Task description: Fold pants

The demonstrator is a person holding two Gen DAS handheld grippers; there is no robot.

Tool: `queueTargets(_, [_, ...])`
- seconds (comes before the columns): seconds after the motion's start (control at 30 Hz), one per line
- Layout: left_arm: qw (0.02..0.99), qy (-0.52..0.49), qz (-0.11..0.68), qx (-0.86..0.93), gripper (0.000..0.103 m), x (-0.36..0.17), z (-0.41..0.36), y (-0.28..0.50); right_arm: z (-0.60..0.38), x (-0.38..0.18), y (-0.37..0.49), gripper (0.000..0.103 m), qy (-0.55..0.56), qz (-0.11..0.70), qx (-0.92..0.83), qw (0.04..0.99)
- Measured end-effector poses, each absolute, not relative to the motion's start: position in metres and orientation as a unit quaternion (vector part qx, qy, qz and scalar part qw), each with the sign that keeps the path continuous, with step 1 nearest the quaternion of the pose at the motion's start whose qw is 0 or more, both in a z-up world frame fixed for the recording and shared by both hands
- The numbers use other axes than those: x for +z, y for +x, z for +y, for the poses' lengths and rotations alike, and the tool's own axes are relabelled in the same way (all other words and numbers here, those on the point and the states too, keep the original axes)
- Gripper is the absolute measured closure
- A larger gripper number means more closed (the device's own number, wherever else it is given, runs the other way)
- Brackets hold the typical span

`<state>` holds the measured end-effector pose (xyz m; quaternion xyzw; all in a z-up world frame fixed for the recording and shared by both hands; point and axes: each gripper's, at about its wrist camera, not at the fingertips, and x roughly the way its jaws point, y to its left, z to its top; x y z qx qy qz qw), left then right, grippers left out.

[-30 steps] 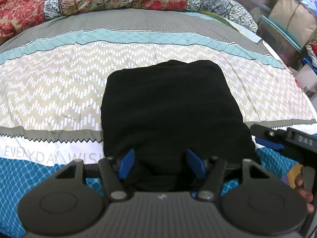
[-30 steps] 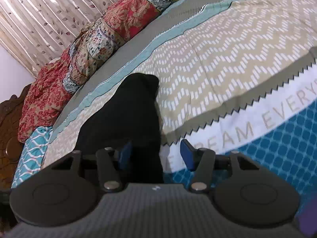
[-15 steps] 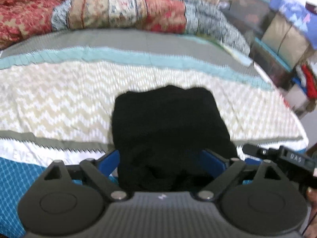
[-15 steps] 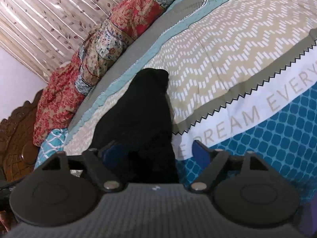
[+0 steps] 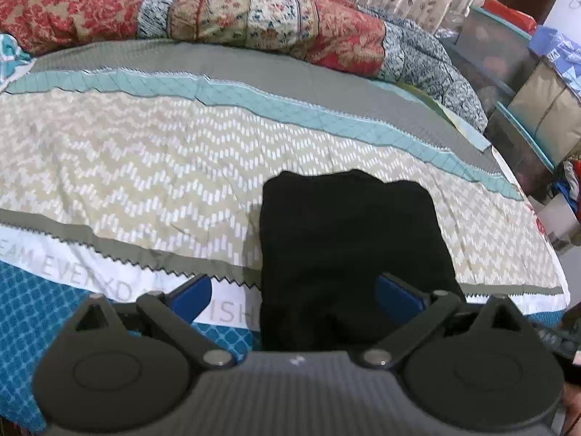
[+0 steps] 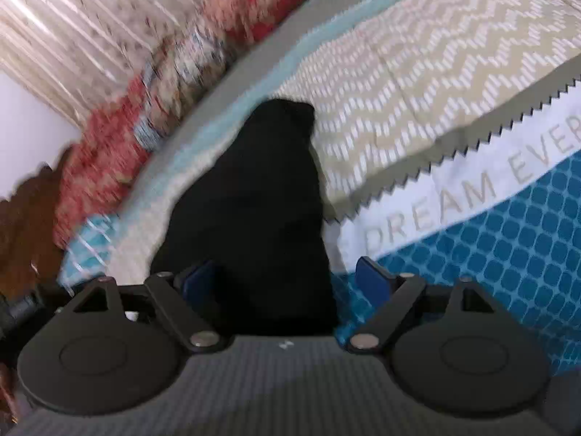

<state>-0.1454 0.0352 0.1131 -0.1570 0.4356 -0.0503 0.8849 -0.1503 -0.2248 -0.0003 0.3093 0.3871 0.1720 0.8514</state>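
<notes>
The black pants [image 5: 348, 239] lie folded into a compact rectangle on the patterned bedspread [image 5: 145, 152]. My left gripper [image 5: 294, 296] hovers at the pants' near edge. Its jaws are opening wide: the left pad [image 5: 189, 296] stands over the bedspread and the right pad [image 5: 399, 296] over the pants' right side, neither pressing. In the right wrist view the pants [image 6: 254, 200] stretch away from my right gripper [image 6: 285, 283]. It is open, with the near end of the cloth loose between its blue pads [image 6: 370, 281].
A rolled floral quilt [image 5: 254, 11] lies along the far side of the bed. Storage boxes [image 5: 537, 109] stand off the bed's right edge. A curtain [image 6: 72, 18] and a wooden headboard [image 6: 21, 225] are at the left in the blurred right wrist view.
Both grippers' jaws spread from half closed on the pants' near edge to wide apart, letting the cloth go. The left gripper drew back and left, so the pants look smaller and further right.
</notes>
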Motion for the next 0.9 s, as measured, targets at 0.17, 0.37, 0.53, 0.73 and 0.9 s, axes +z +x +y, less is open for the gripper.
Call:
queueTargets(0.17, [0.846, -0.121, 0.518, -0.019, 0.001, 0.062, 0.021, -0.128, -0.209, -0.016, -0.154, 0.012, 0.252, 0.392, 0.179, 0.867])
queueTargets(0.37, [0.831, -0.193, 0.521, -0.034, 0.000, 0.046, 0.041, -0.135, -0.200, -0.017, -0.153, 0.008, 0.206, 0.391, 0.183, 0.878])
queueTargets(0.53, [0.832, -0.191, 0.519, -0.035, 0.000, 0.047, 0.040, -0.135, -0.204, -0.019, -0.152, 0.006, 0.222, 0.389, 0.189, 0.874])
queueTargets(0.73, [0.838, -0.204, 0.504, -0.048, 0.000, 0.051, 0.045, -0.138, -0.211, -0.020, -0.156, 0.006, 0.252, 0.382, 0.200, 0.866])
queueTargets(0.9, [0.856, -0.211, 0.467, -0.063, 0.000, 0.066, 0.060, -0.148, -0.216, -0.020, -0.157, 0.005, 0.270, 0.378, 0.207, 0.861])
